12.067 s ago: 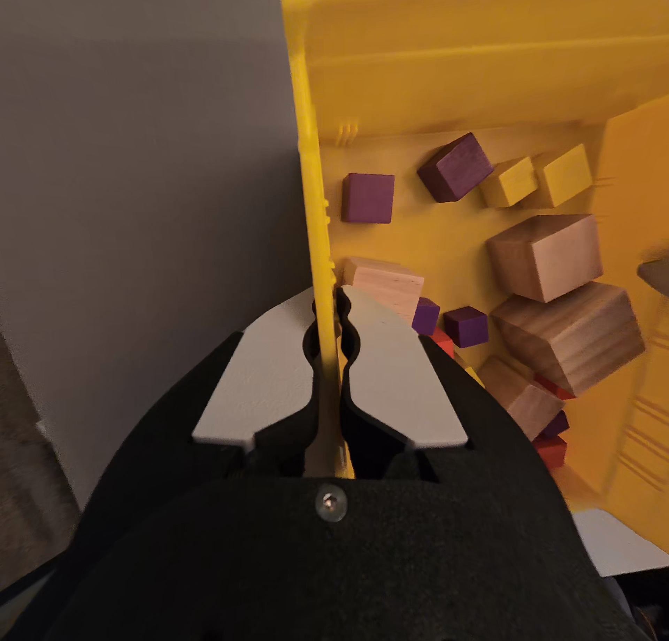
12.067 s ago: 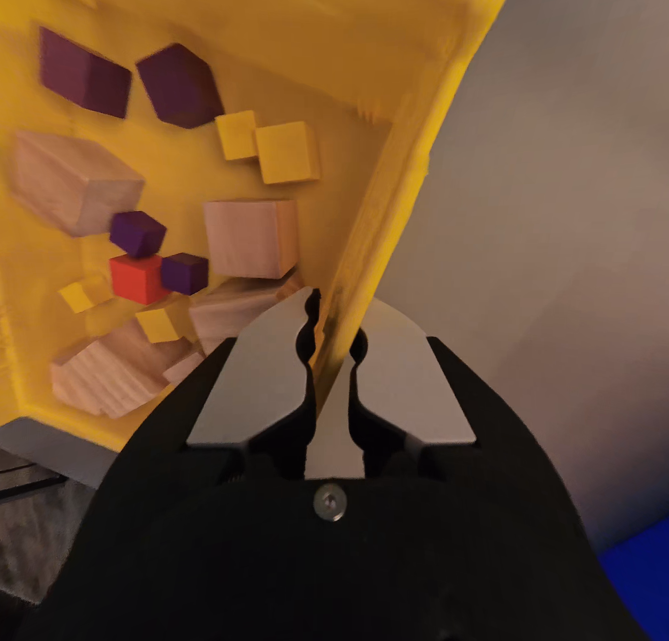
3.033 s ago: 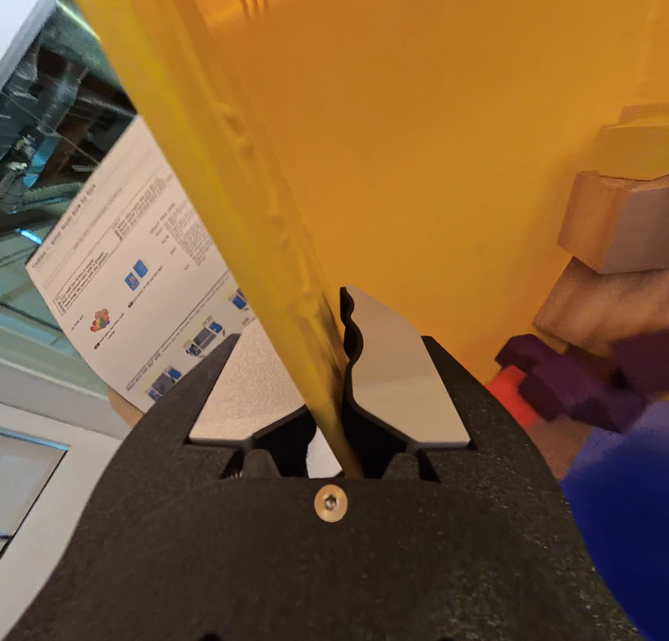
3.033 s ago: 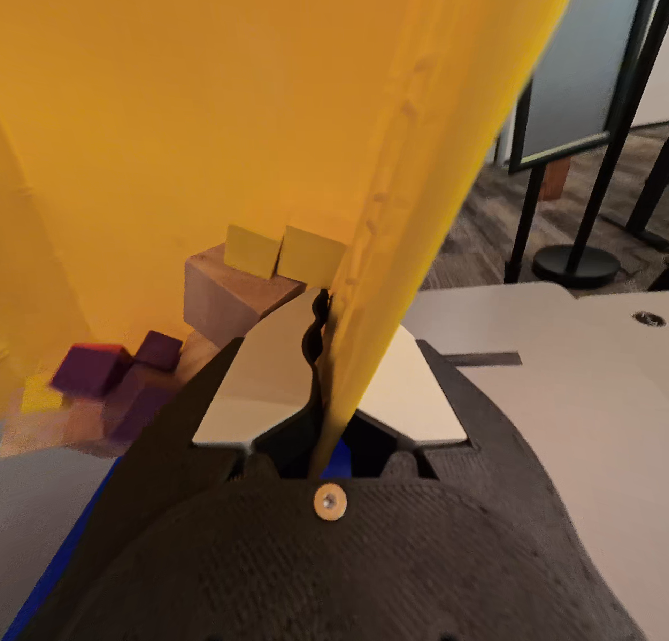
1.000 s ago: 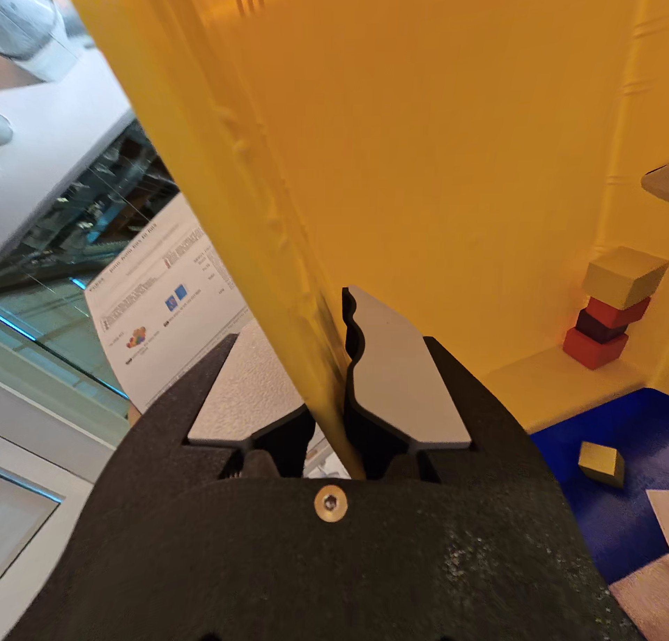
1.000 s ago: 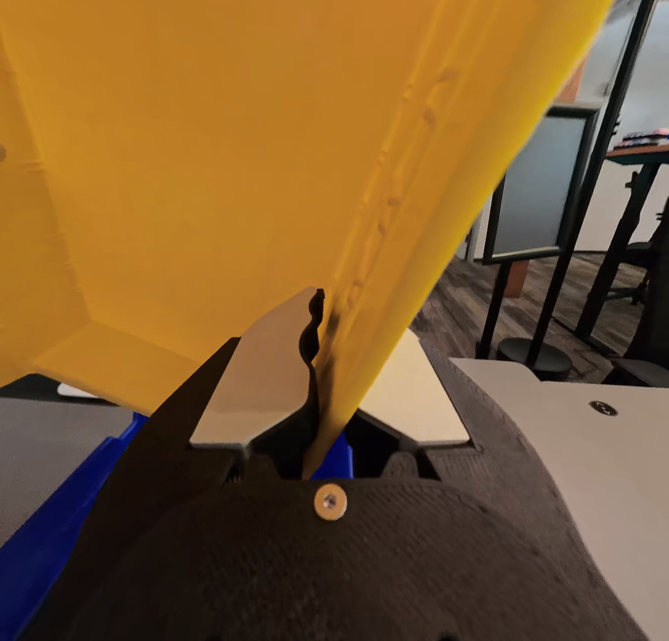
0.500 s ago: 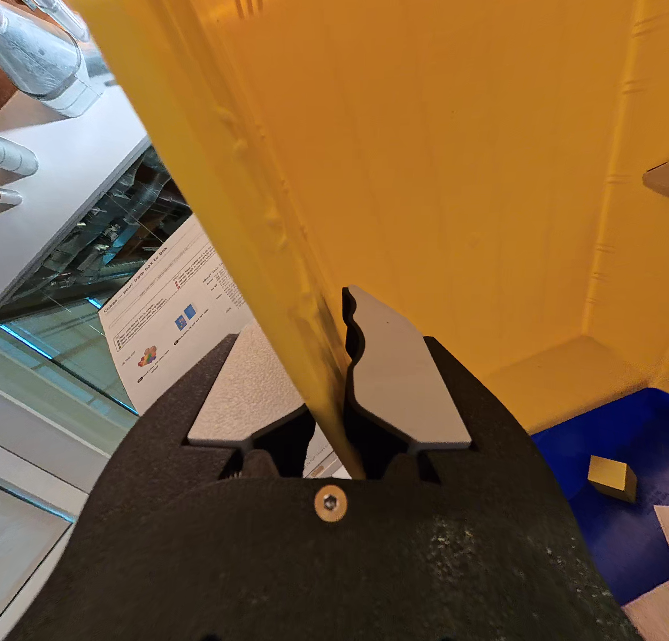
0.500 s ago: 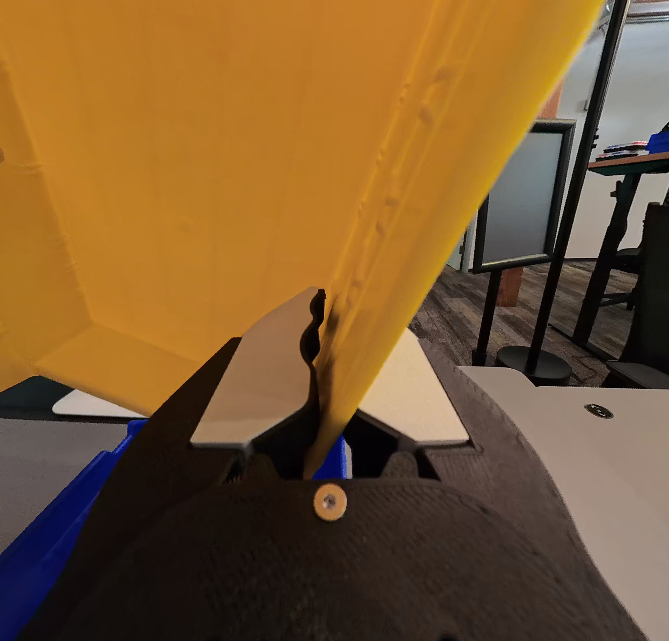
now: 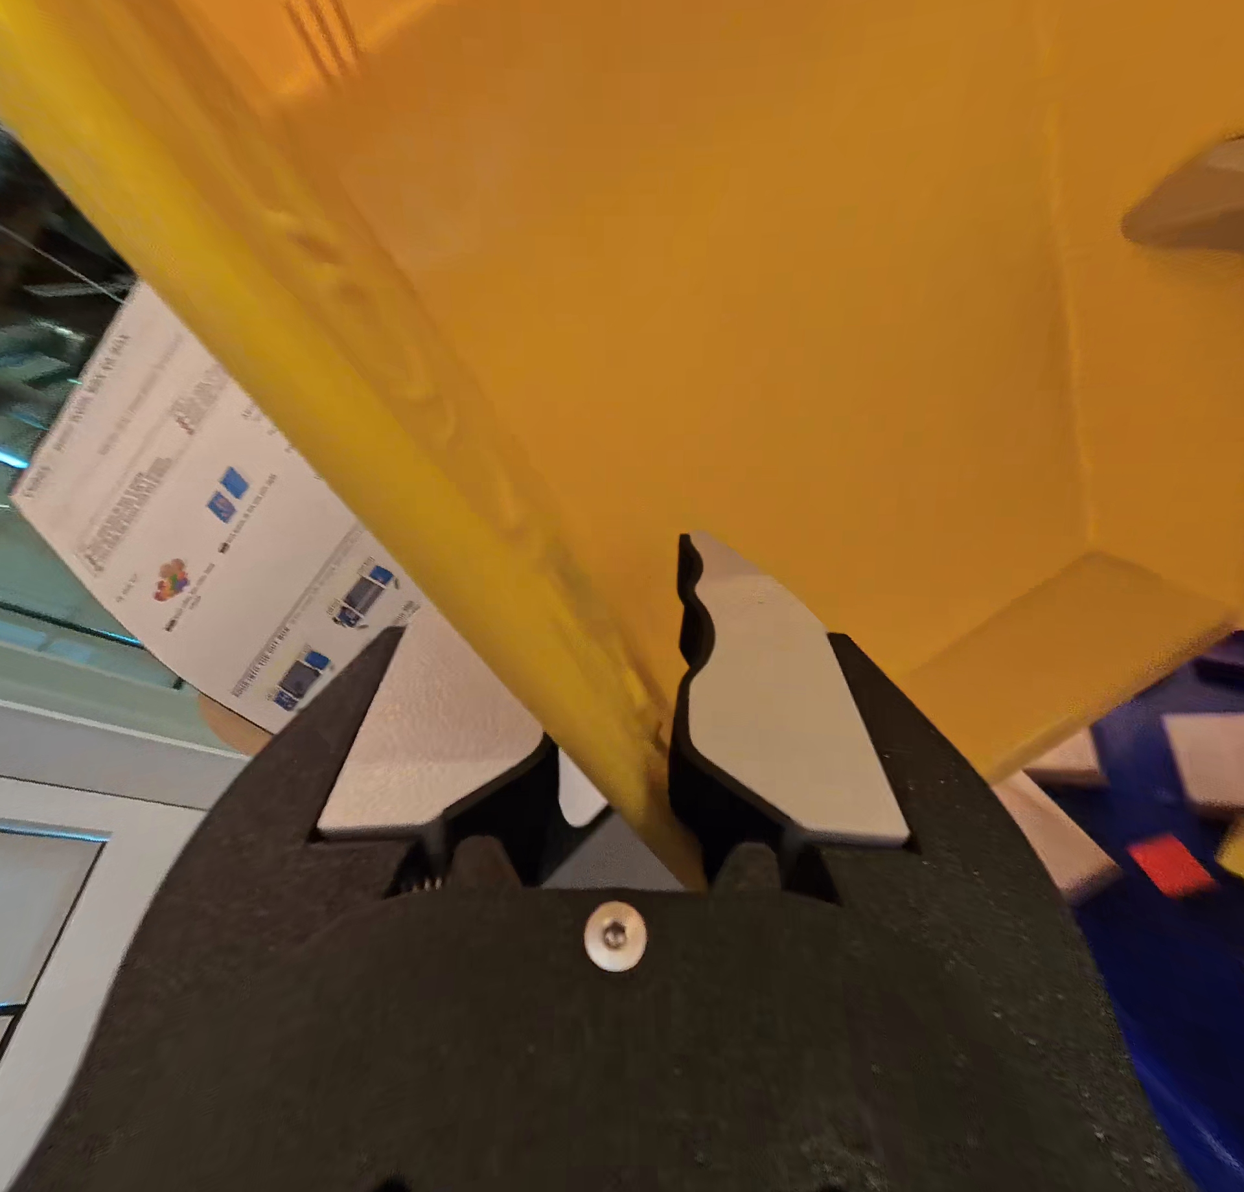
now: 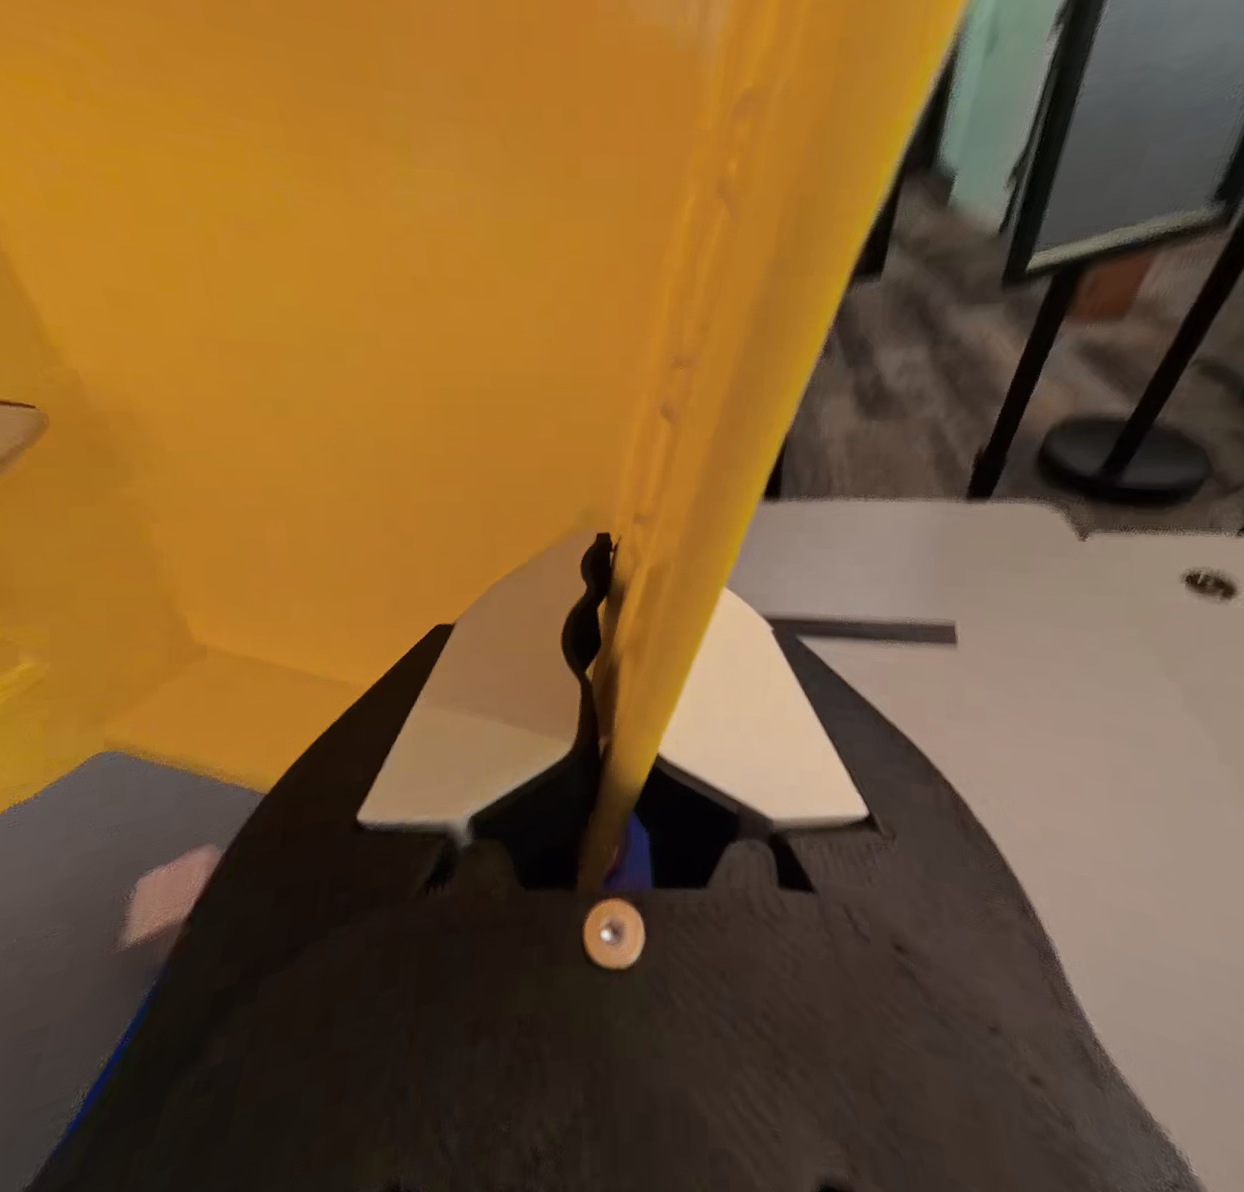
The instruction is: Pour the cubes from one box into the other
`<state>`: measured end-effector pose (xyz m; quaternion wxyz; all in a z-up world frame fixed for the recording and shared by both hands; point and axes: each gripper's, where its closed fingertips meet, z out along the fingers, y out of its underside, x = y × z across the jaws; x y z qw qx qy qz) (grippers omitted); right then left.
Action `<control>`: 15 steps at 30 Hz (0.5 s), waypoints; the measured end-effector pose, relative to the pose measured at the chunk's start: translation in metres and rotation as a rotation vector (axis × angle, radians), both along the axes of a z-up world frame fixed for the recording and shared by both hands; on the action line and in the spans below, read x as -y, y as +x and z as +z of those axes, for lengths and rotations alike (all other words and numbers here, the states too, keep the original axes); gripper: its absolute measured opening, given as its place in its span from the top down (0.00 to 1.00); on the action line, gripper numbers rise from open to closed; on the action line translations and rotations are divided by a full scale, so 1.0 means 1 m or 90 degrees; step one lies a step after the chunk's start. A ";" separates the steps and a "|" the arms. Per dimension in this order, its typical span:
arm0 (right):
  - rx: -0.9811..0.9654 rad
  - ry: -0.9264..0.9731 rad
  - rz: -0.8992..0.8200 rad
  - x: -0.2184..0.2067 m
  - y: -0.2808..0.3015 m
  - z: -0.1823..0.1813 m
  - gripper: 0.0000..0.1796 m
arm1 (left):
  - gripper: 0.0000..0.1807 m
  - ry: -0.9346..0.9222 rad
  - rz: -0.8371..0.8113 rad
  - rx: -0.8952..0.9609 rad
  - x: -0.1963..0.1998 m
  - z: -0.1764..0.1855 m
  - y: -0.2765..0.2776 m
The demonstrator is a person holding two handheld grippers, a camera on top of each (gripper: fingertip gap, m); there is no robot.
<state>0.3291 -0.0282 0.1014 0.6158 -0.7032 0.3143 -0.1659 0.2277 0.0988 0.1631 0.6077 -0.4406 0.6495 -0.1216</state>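
Both grippers, left gripper (image 9: 663,628) and right gripper (image 10: 623,611), pinch opposite walls of the tipped, stiff yellow plastic box (image 9: 740,251); emptied, it likely handles light.

The black two-finger right gripper (image 10: 609,594) is clamped on the side wall of a tipped, bright yellow plastic box (image 10: 377,271), above a pale grey table (image 10: 1050,722), with dark wood-look flooring (image 10: 902,365) and black metal stands (image 10: 1131,460) beyond.
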 end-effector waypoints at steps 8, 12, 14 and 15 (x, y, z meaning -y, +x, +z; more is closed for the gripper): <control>-0.347 -0.222 0.155 0.021 0.013 0.001 0.97 | 0.42 -0.443 -0.246 -0.151 0.086 0.010 -0.027; -0.471 -0.343 0.129 0.080 0.032 -0.014 0.97 | 0.56 -0.686 -0.464 -0.115 0.097 0.057 -0.069; -0.495 -0.377 0.085 0.122 0.048 -0.020 0.97 | 0.55 -0.659 -0.446 -0.125 0.066 0.041 -0.082; -0.504 -0.397 0.066 0.144 0.053 -0.025 0.97 | 0.55 -0.616 -0.424 -0.144 0.048 0.020 -0.089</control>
